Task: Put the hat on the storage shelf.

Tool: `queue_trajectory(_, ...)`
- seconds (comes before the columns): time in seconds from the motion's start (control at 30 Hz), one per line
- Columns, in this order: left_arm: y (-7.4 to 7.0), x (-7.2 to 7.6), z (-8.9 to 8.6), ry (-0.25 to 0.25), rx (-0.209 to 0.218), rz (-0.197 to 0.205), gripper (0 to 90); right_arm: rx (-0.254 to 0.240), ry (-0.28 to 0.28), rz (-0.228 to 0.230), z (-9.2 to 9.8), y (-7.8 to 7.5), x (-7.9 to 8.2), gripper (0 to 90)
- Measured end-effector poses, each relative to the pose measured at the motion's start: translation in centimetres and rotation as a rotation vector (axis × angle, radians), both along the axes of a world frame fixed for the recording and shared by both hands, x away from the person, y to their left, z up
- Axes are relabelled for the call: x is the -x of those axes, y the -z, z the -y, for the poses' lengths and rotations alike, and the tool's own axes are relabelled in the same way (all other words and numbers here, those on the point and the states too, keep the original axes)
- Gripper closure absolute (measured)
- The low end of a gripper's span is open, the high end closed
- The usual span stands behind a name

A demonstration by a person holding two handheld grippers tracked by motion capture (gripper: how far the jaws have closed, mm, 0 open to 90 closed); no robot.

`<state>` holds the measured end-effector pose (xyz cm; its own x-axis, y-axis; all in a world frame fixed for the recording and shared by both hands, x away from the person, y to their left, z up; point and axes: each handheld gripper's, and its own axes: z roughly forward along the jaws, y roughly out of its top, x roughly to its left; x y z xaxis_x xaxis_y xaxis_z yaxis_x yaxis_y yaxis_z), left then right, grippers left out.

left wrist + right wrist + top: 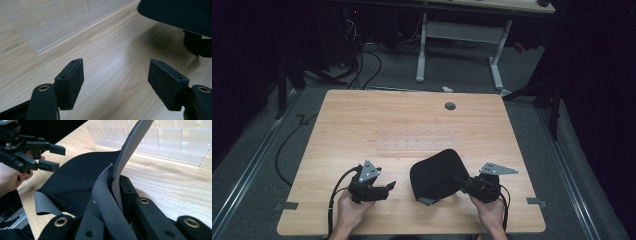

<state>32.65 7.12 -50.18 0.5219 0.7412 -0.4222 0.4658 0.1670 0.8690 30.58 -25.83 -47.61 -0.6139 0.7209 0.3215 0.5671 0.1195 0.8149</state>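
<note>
The right claw [460, 181] is clamped on the edge of a black mouse pad [435, 174], lifting that side so the pad curls up off the desk [362, 120]; the pad's other edge rests on the wood, just in front of a clear plastic rack [417, 144]. In the right gripper view the pinched edge [117, 177] stands folded between the jaws, showing its grey underside. The left claw [389, 186] is just left of the pad, its jaws apart and holding nothing, with flat black pads [72, 82].

The step in hand looks like picking up or folding the pad. Next, the left claw probably needs to reach the pad's free edge and close on it.

The pad is thin, floppy and rounded, matte cloth on top, rubbery beneath. The desk is smooth pale wood.
</note>
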Motion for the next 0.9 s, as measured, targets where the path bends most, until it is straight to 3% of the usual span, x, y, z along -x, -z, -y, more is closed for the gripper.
queue_trajectory(0.37,-1.4,1.2,2.2,0.078,-0.026,0.070,27.1,-0.020,-0.014,-0.008,-0.6,-1.4,-0.5,84.6)
queue_trajectory(0.6,-2.1,1.5,3.1,0.087,-0.035,0.121,22.8,-0.011,-0.024,-0.017,-1.4,-1.9,-1.1,84.5)
queue_trajectory(0.9,-2.5,1.6,3.7,0.114,-0.049,0.144,22.7,0.014,-0.027,-0.042,-2.0,-2.5,-1.5,84.4)
